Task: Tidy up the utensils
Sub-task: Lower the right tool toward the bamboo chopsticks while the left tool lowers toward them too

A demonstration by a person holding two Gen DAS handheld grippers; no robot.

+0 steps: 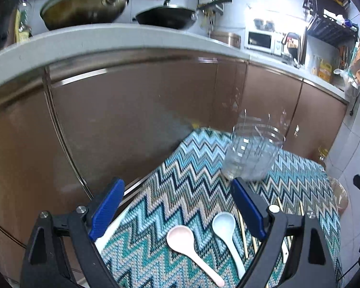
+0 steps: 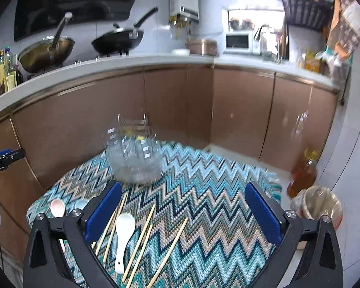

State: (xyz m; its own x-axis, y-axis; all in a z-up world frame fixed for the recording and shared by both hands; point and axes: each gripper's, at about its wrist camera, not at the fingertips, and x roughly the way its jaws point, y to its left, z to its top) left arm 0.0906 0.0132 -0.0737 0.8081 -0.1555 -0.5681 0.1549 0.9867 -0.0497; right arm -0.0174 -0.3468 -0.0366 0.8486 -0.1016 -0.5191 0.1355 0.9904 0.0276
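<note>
Utensils are seen lying loose on a zigzag-patterned cloth (image 2: 204,192) that covers a small table. The left gripper (image 1: 177,199) is held with its jaws wide apart and empty, above the near part of the cloth. Between its fingers a pink spoon (image 1: 187,244) and a pale blue spoon (image 1: 225,230) are seen side by side, bowls pointing away. The right gripper (image 2: 184,204) is also spread open and nothing is held in it. Between its fingers a white spoon (image 2: 123,235) is lying among several chopsticks (image 2: 141,237), which are scattered at different angles. Beyond both grippers a clear plastic jar (image 2: 134,156) is standing upright on the far part of the cloth. Behind the table brown cabinets (image 2: 180,105) are seen.
</note>
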